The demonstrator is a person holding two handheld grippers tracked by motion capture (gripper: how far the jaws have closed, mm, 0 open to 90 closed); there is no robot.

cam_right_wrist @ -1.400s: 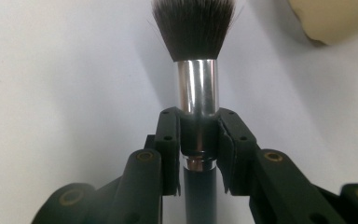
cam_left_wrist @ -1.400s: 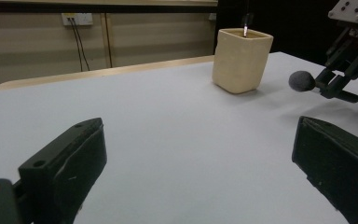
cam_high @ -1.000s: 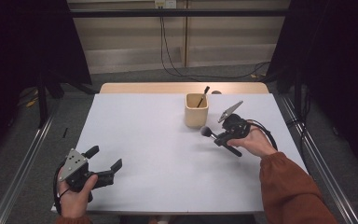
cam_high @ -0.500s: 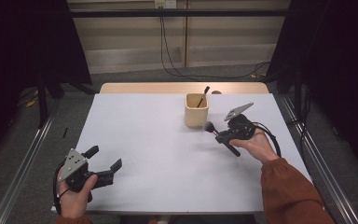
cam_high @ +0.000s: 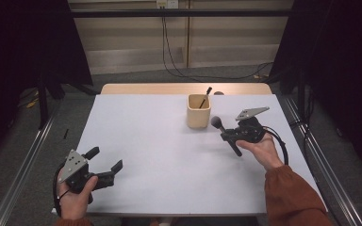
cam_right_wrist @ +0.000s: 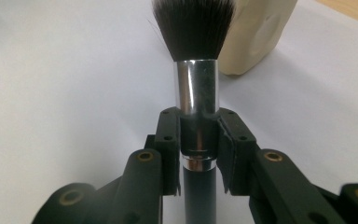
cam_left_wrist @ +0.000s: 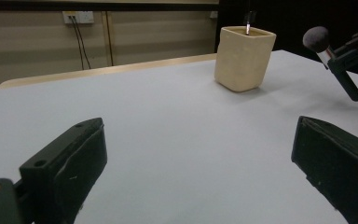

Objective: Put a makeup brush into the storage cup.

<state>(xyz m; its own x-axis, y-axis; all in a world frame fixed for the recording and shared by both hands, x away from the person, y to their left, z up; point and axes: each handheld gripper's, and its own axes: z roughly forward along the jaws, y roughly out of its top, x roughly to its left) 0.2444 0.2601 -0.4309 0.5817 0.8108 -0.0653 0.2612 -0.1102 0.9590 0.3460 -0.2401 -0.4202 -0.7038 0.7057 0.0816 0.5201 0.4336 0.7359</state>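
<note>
Two grippers: right gripper (cam_high: 232, 135) clamps black silver-collared makeup brush (cam_right_wrist: 195, 93); left gripper (cam_high: 104, 165) agape, empty.
Bearing: bristles aim toward beige square cup (cam_high: 198, 111), just beside.

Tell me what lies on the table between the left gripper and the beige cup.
Nothing: in the left gripper view, bare white table runs from the open left gripper to the beige cup. The high view agrees.

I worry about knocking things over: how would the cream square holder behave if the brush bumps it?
The cream square-sided holder looks taller than wide, so a high bump might tip it. It probably slides easily on the smooth white tabletop. The black-bristled makeup brush, clamped in the right gripper, has soft bristles that would likely cushion contact.
</note>
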